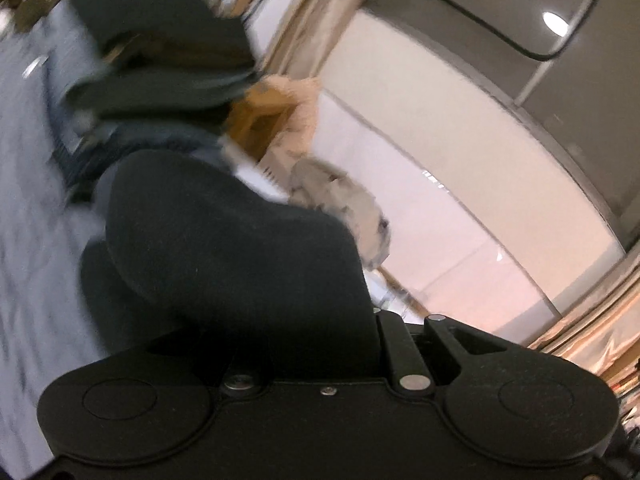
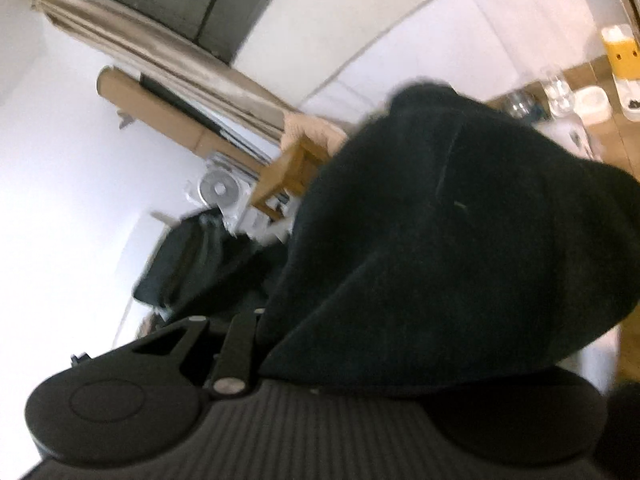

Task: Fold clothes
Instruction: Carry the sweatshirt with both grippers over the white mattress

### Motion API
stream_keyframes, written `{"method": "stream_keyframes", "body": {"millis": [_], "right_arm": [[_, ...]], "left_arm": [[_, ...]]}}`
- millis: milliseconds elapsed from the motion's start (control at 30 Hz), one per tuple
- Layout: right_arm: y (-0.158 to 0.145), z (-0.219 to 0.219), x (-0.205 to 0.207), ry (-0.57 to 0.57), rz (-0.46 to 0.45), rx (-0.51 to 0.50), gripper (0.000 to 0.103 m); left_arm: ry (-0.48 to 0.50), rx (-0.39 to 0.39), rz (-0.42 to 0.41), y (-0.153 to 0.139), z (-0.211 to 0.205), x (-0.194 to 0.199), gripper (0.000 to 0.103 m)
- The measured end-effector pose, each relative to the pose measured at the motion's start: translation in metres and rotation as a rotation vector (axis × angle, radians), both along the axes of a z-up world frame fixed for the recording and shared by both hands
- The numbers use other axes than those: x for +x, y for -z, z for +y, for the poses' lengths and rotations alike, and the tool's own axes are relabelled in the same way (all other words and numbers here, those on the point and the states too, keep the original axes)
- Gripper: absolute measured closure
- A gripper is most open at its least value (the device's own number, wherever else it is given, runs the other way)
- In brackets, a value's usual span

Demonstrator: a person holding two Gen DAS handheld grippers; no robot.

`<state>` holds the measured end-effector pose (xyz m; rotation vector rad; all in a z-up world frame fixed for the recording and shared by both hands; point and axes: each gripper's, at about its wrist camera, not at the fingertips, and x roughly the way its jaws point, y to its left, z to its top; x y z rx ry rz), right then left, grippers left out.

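Both tongs, left gripper [image 1: 240, 240] and right gripper [image 2: 420, 264], sit buried in one black garment [image 2: 460, 240], so I can't tell their jaws from view though they look nearly pressed together, probably pinching cloth held above the grey bed [image 1: 28, 200]; I judge folding mid-way, no finished fold visible.

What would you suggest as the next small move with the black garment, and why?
Probably lower it onto the grey bed sheet to spread it flat: the black garment drapes bunched over both the left gripper and right gripper, hiding their fingers.
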<state>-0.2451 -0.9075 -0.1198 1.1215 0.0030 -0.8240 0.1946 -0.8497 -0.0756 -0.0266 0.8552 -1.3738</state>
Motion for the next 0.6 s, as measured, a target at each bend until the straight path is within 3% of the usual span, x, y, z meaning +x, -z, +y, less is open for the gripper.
{"method": "stream_keyframes", "body": {"millis": [200,367,467,533,600], "right_arm": [[-0.067,-0.036,-0.007,0.086,-0.033,-0.096,0.083],[-0.105,-0.035,-0.025,0.148,-0.094,-0.225,0.083],[-0.093,-0.020,-0.036,0.166,-0.135,-0.253,0.083],[-0.071,-0.010,-0.037,0.162,-0.143,-0.218,0.083],[-0.024,0.001,-0.028,0.133,-0.089,-0.108,0.083]], "left_arm": [[0.041,-0.107,-0.073,-0.078,-0.073,-0.020,0.091],[0.119,-0.276,-0.078,-0.119,-0.083,-0.027,0.091],[0.156,-0.305,-0.069,-0.111,-0.081,-0.027,0.091],[0.161,-0.253,-0.062,-0.084,-0.078,-0.022,0.091],[0.157,-0.175,-0.053,-0.047,-0.074,-0.012,0.091]]}}
